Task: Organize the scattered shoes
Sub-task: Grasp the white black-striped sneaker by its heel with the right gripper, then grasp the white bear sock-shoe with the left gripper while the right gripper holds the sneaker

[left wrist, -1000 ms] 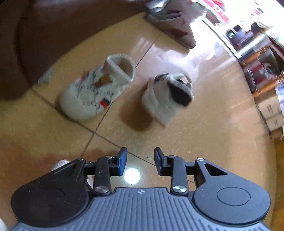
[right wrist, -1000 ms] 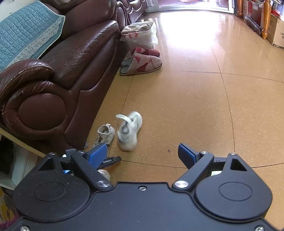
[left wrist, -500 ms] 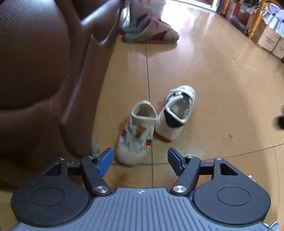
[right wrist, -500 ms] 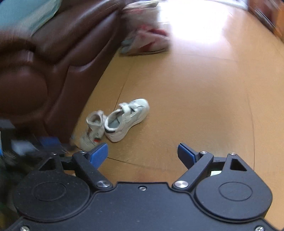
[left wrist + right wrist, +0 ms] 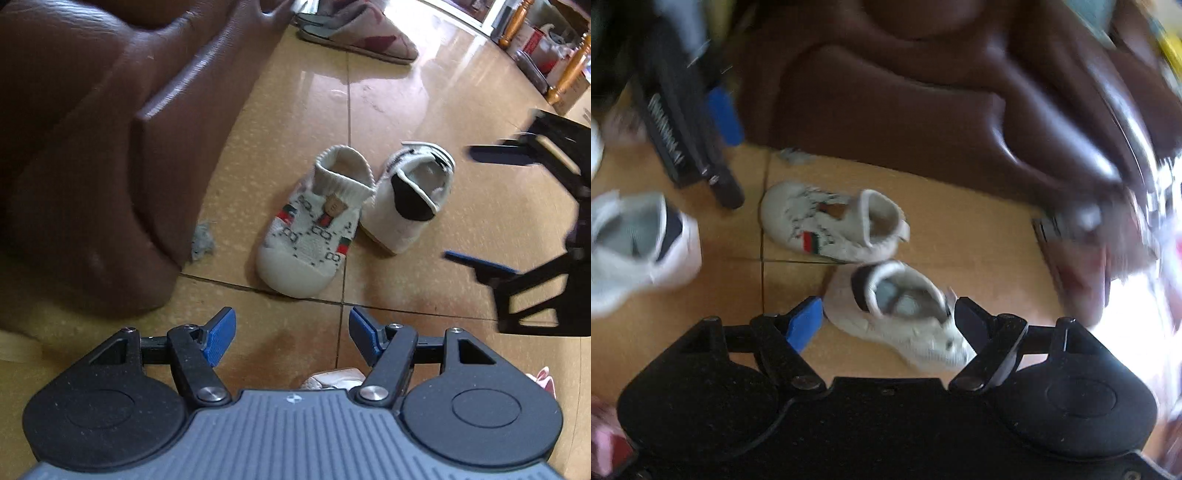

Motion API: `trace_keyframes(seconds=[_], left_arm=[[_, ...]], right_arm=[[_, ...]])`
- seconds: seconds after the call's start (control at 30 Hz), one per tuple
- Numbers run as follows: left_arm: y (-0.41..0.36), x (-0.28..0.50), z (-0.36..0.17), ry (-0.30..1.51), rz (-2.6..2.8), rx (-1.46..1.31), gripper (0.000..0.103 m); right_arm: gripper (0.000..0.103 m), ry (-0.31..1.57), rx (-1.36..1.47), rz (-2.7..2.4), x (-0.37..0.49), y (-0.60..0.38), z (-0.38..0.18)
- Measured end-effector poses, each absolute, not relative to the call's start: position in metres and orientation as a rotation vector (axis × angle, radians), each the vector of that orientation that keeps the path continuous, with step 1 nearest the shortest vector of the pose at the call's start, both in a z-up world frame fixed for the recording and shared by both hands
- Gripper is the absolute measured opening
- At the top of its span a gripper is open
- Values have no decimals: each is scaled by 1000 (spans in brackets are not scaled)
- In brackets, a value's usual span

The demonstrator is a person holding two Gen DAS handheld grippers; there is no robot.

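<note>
**Two small shoes on a tan tiled floor beside a brown sofa**

At the far left stands a brown leather sofa, its base resting on a glossy tan tiled floor crossed by dark grout lines. A tuft of grey lint lies on the tile just beside the sofa's foot. Next to the right comes the knit sock shoe, white with red and green stripes and a printed pattern, toe pointing toward the camera. Touching its right side is the white sneaker with a black heel patch, its opening facing up. Farther back, near the sofa, lies a pair of grey slippers with red patches. Wooden posts and boxes line the bright right edge of the room.

The left gripper hovers low over the tile in front of the sock shoe, its blue-padded jaws spread wide with nothing between them. The right gripper is seen blurred at the right of the left view; in its own view its jaws stand wide apart on either side of the white sneaker, not closed on it. A third pale shoe sits blurred at the left of that view.
</note>
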State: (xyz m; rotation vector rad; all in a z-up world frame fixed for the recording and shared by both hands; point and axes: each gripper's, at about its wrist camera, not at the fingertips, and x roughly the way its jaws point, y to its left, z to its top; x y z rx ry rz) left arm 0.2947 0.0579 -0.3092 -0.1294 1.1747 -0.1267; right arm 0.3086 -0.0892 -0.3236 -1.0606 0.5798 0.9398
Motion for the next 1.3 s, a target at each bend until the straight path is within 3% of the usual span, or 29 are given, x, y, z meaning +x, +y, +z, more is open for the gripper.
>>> trace_keyframes(seconds=[0.03, 0.23, 0.27, 0.33, 0.4, 0.53, 0.6, 0.67, 0.73, 0.87, 0.97, 1.07, 1.17, 1.27, 1.3], left_arm=[[56, 296, -309, 1174, -132, -129, 67], [60, 299, -304, 1162, -143, -143, 67], [62, 300, -305, 1161, -140, -144, 67], [65, 301, -306, 1160, -133, -150, 67], [68, 302, -308, 1164, -117, -170, 67], [67, 302, -308, 1164, -115, -188, 67], [66, 301, -307, 1163, -117, -195, 67], [65, 301, -306, 1162, -119, -202, 67], [64, 301, -305, 1162, -121, -209, 67], [63, 300, -306, 1164, -120, -209, 67], [66, 302, -306, 1159, -111, -206, 67], [64, 307, -306, 1143, -113, -194, 67], [59, 312, -306, 1114, -117, -171, 67], [50, 320, -309, 1071, -117, -151, 67], [47, 323, -311, 1056, -112, -150, 67]], right_arm=[[66, 577, -1110, 957, 309, -83, -330], [65, 679, -1332, 937, 319, -68, -370], [60, 697, -1331, 915, 320, -70, -373], [35, 739, -1311, 860, 325, -76, -378], [26, 800, -1262, 807, 332, -81, -377], [25, 1134, -865, 748, 369, -99, -345], [23, 1307, -457, 712, 402, -125, -321], [17, 1395, -210, 731, 419, -141, -310], [18, 1446, -68, 750, 429, -150, -304], [22, 1418, -142, 731, 416, -137, -307], [38, 1392, -248, 753, 408, -125, -311], [40, 1343, -397, 769, 393, -111, -318], [33, 1287, -438, 762, 385, -103, -331], [11, 1210, -517, 750, 374, -102, -342], [9, 1202, -515, 752, 372, -103, -343]])
